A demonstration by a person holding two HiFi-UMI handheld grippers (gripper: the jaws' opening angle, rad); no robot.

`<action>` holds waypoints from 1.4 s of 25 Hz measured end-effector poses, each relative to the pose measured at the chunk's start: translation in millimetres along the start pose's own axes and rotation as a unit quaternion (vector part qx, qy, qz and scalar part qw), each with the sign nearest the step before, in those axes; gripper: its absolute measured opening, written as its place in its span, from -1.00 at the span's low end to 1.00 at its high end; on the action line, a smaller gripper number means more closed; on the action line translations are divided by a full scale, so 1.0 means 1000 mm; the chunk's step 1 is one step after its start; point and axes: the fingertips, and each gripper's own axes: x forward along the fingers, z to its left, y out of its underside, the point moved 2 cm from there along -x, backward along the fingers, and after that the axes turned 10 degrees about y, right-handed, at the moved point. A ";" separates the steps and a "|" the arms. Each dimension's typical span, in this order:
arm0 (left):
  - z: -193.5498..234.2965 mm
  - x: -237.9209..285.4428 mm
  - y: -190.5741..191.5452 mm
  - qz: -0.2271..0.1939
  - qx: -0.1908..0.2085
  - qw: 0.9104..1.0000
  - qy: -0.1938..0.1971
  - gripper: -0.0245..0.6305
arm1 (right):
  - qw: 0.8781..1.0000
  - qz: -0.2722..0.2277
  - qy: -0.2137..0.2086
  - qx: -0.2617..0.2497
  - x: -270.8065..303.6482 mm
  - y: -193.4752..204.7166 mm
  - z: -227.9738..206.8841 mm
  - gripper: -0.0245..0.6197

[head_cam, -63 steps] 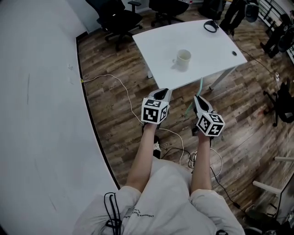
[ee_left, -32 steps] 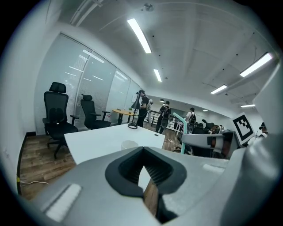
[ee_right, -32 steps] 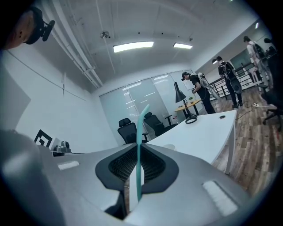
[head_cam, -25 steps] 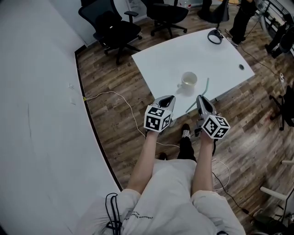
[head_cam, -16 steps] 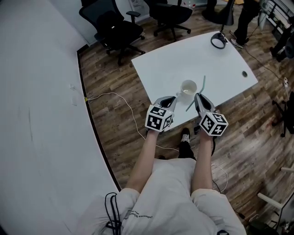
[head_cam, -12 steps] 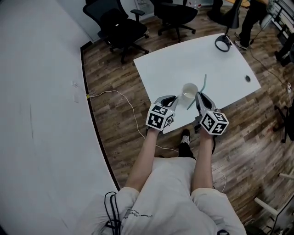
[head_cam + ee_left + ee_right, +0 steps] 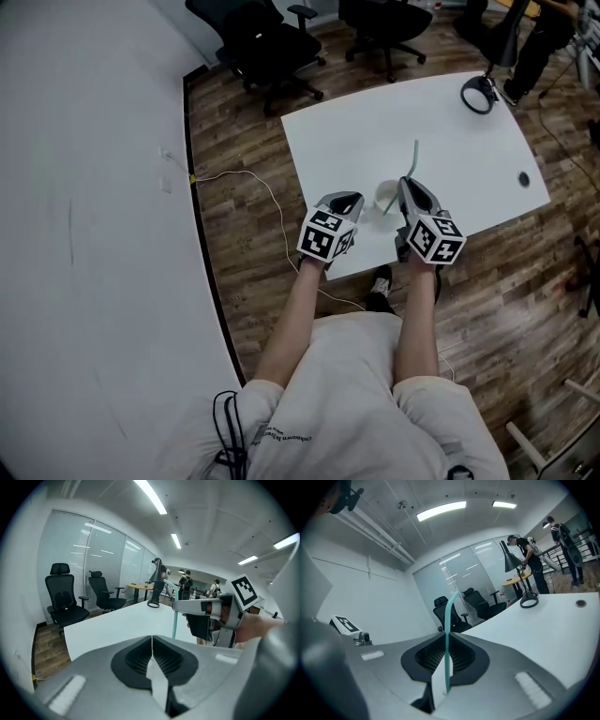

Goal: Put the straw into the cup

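While the teal straw [image 7: 448,634] is clamped upright betw. the closed jaws of the right gripper [image 7: 409,184], at centre of the head view, the white cup [image 7: 384,197] stands on the white table [image 7: 375,122] just left of it; left gripper [image 7: 152,641], lower left of cup, is clenched on nothing

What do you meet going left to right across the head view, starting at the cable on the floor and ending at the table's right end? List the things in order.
white floor cable → left tool → cup → straw → desk lamp's ring base → small dark round spot on the tabletop. The right tool overlaps cup and straw, so it is left out.
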 end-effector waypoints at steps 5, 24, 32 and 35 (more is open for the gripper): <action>0.002 0.018 -0.002 -0.002 -0.016 1.000 -0.012 -0.93 | 1.000 0.018 -0.012 -0.008 0.018 0.002 -0.018 -0.78; 0.016 0.022 0.026 0.007 -0.092 0.990 -0.104 -0.93 | 0.990 0.114 -0.071 -0.046 0.051 0.057 -0.039 -0.78; 0.019 0.023 0.021 0.000 -0.094 0.990 -0.105 -0.93 | 0.983 0.139 -0.080 -0.091 0.053 0.073 -0.031 -0.78; 0.020 0.034 0.015 -0.008 -0.088 0.992 -0.091 -0.93 | 0.982 0.143 -0.077 -0.096 0.056 0.074 -0.034 -0.78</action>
